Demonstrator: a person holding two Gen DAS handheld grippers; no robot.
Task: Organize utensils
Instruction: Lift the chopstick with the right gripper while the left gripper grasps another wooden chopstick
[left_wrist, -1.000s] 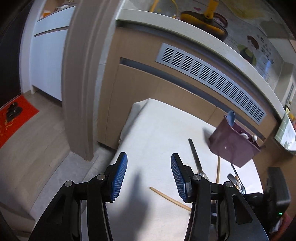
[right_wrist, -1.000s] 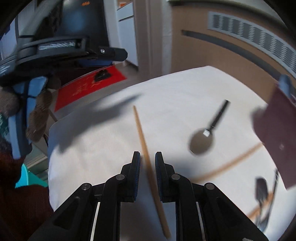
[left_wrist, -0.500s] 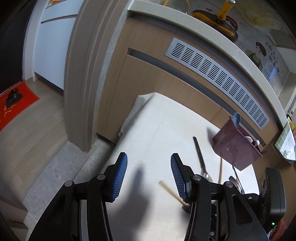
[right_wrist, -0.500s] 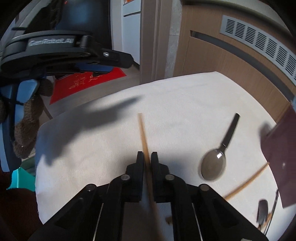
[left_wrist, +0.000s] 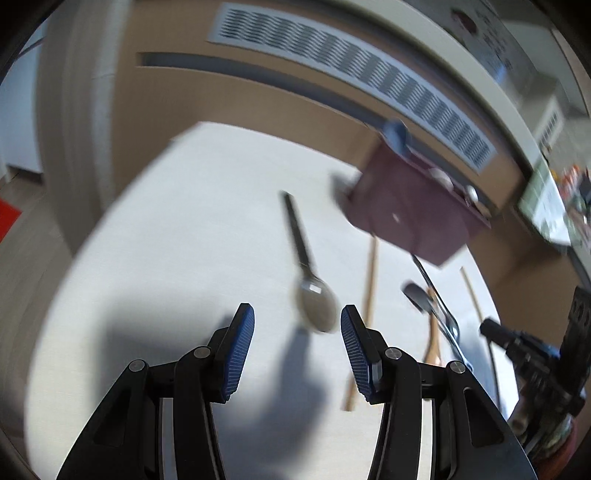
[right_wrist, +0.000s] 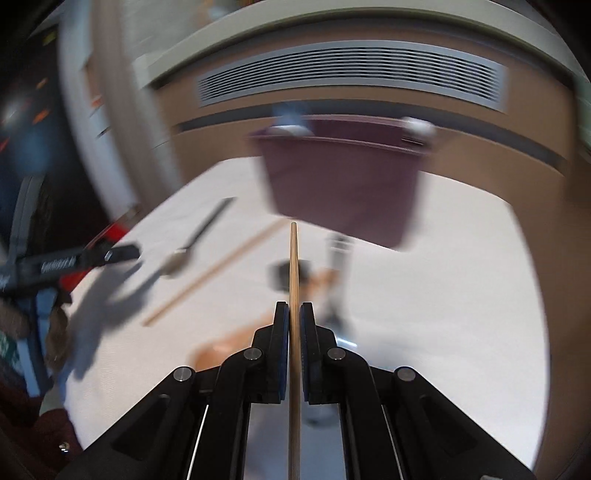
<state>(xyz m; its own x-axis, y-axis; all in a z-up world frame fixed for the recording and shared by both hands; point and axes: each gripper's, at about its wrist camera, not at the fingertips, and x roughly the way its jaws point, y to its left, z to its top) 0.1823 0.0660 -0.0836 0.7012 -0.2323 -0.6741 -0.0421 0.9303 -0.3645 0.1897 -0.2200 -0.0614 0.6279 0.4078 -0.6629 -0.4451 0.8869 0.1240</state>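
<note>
My right gripper (right_wrist: 294, 314) is shut on a wooden chopstick (right_wrist: 293, 266), lifted off the white table (right_wrist: 461, 280) and pointing at the maroon utensil holder (right_wrist: 340, 184). My left gripper (left_wrist: 297, 325) hangs open and empty just short of a metal spoon (left_wrist: 314, 299) with a dark handle. The same spoon (right_wrist: 177, 258) lies at left in the right wrist view, beside a second chopstick (right_wrist: 218, 269). The holder (left_wrist: 413, 214) stands at the table's far right with a blue spoon (left_wrist: 395, 133) and other utensils in it. A chopstick (left_wrist: 369, 280) and blurred metal cutlery (left_wrist: 432, 302) lie right of the spoon.
A wooden cabinet with a grey vent grille (left_wrist: 351, 62) rises right behind the table. The floor and a grey door frame (left_wrist: 70, 110) lie past the table's left edge. The other hand-held gripper (right_wrist: 66, 266) shows at the left of the right wrist view. Both views are motion-blurred.
My right gripper shut on the chopstick, lifted it and swung toward the holder. My left gripper, still open, moved forward to the spoon.
</note>
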